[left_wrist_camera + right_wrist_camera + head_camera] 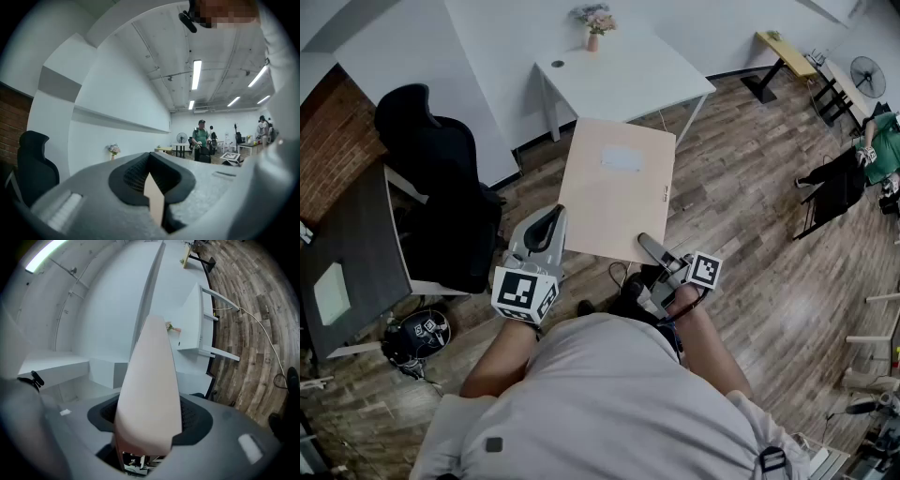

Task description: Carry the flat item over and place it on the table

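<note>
Both grippers are carrying the flat board toward the white table.

Head view: the flat board (617,190) is reaching out ahead of both sets of jaws, the left gripper (553,220) biting its near left edge and the right gripper (649,246) its near right corner, with the white table (623,80) lying beyond its far edge; left gripper view: the jaws are clamping a thin board edge; right gripper view: the jaws are gripping the board, which is running straight out between them; doing this well probably means holding both grips firm and even, and lifting the far edge clear of the table rim before lowering.
</note>
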{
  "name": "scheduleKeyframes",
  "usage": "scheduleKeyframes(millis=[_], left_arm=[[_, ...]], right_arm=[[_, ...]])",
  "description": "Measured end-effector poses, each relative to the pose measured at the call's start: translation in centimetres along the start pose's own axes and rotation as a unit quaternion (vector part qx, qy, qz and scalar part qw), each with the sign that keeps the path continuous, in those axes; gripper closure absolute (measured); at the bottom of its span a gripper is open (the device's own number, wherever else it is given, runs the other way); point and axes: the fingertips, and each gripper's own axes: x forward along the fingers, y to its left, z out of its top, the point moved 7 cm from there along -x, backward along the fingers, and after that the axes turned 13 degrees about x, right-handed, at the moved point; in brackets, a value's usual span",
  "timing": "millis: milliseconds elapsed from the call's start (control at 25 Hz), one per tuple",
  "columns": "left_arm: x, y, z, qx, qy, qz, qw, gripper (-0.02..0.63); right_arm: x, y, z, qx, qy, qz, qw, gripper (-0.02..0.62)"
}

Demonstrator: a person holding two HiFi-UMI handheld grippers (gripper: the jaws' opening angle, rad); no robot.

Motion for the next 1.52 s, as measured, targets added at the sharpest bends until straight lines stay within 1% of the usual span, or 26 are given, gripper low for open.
scheduleKeyframes(millis=[320,560,720,920,1120,1240,1520], left_arm=[[0.6,0.0,-0.5,-0.005,0.002,0.000,1.0000,0.606],[1.7,-0.5,-0.8,-0.007,0.004,0.001,1.0000,0.605],[3.1,-0.9,-0.8,-0.009,0.009,0.000,0.9999,0.604],[5.8,-1.4,-1.1,-0.009,0.018,-0.002,0.9998,0.606],[9.6,-2.4,-1.3,-0.007,0.028,-0.003,0.9996,0.606],[12.2,-2.8,-1.3,-0.007,0.033,-0.001,0.9994,0.606],[18.8,-4.2,0.0,0.000,0.027,0.011,0.9996,0.606]], right_arm=[[0.3,-0.4,0.6,0.001,0.006,-0.004,1.000,0.298],[0.0,-0.5,1.5,0.008,0.010,0.001,1.000,0.298],[-0.2,-0.5,3.0,0.013,0.009,0.003,1.000,0.298],[-0.6,-0.8,5.7,0.019,0.008,0.004,1.000,0.298],[-1.2,-1.6,9.5,0.021,0.011,0.004,1.000,0.298],[-1.3,-1.8,12.3,0.024,0.013,0.006,1.000,0.298],[-2.3,-0.7,19.5,0.020,0.020,0.016,0.999,0.297]])
